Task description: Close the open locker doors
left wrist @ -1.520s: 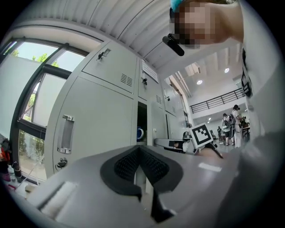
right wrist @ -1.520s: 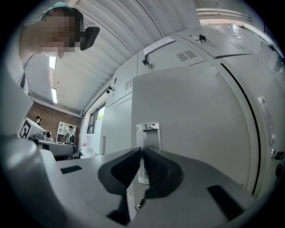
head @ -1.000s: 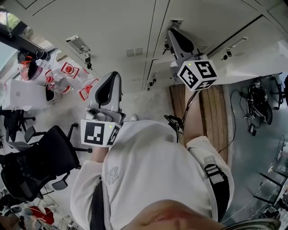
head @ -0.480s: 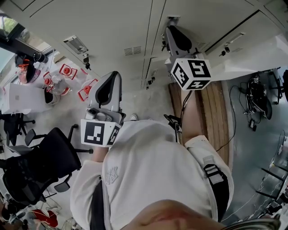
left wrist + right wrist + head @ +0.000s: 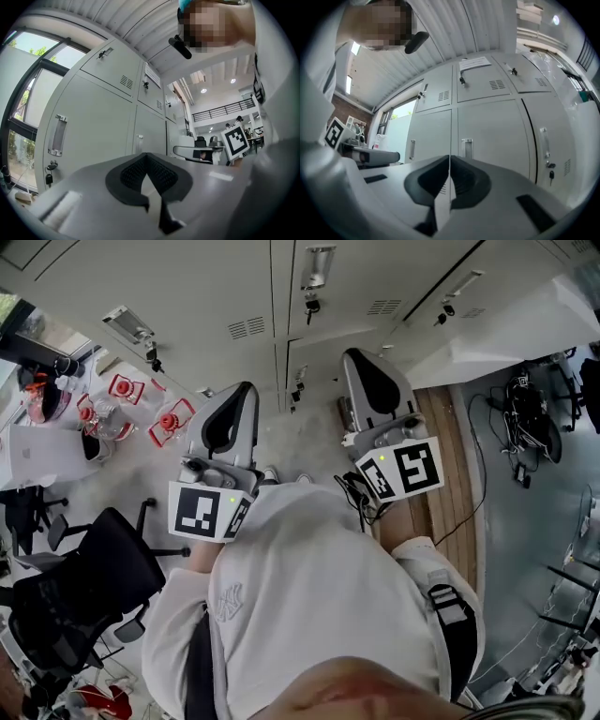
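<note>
A wall of grey lockers (image 5: 234, 287) fills the top of the head view. At the upper right one white locker door (image 5: 506, 334) stands swung out. My left gripper (image 5: 236, 392) is held in front of my chest, shut and empty, pointing at the shut lockers (image 5: 98, 126) with a handle (image 5: 57, 136) and key. My right gripper (image 5: 356, 358) is beside it, also shut with nothing between the jaws, a short way off the shut doors (image 5: 487, 136). Both jaw tips, left (image 5: 146, 157) and right (image 5: 449, 159), touch nothing.
A black office chair (image 5: 84, 587) stands at my left. Behind it is a table with red-and-white items (image 5: 141, 399). A wooden strip (image 5: 450, 474) and cables (image 5: 525, 418) lie on the floor at the right. A window (image 5: 23, 117) borders the lockers' left end.
My right gripper has drawn back from the lockers toward my chest and now sits level with the left one. The left gripper has barely moved.
</note>
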